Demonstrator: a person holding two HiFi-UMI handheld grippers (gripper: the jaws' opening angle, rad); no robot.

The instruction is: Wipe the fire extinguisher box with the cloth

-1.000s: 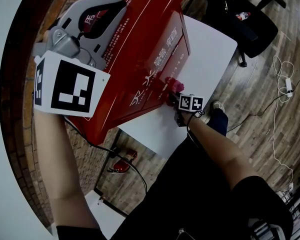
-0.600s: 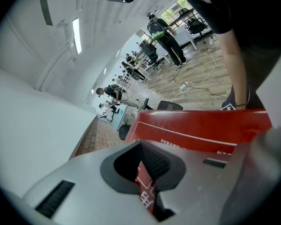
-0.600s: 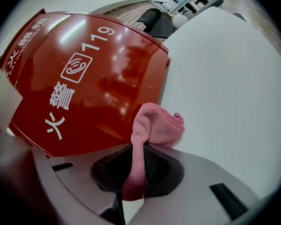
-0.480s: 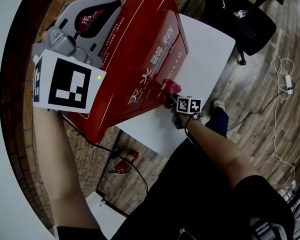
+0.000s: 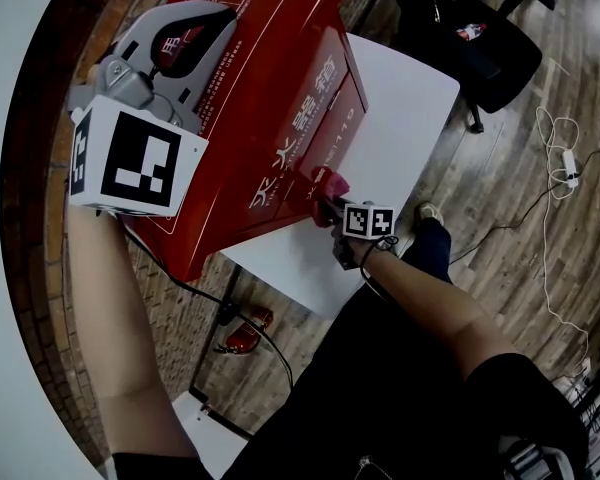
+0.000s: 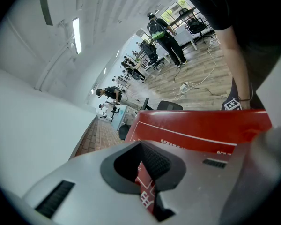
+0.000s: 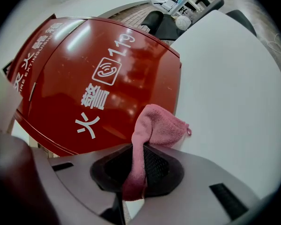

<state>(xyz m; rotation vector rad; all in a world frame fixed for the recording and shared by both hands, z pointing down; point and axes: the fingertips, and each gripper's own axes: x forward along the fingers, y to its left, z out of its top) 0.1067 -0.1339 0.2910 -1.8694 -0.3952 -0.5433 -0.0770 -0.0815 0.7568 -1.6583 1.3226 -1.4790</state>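
The red fire extinguisher box [image 5: 280, 78] stands on a white table [image 5: 400, 118], its front bearing white characters. My right gripper [image 5: 325, 201] is shut on a pink cloth [image 5: 332, 181], which lies against the lower front of the box near the table's surface. In the right gripper view the cloth [image 7: 157, 125] bunches out of the jaws of the right gripper [image 7: 138, 165] just before the glossy red face [image 7: 84, 78]. My left gripper [image 5: 220, 13] is shut and sits over the box's top panel; in the left gripper view red lettering shows behind its tips [image 6: 147, 186].
A black office chair [image 5: 480, 48] stands beyond the table's far corner. Cables [image 5: 560, 158] trail over the wood floor at right. A brick wall [image 5: 40, 218] runs along the left. A small red object [image 5: 245, 328] lies under the table. Several people [image 6: 166, 36] stand far off.
My right gripper has moved up and a little left along the box front with the pink cloth. The left gripper has stayed put on the box top.
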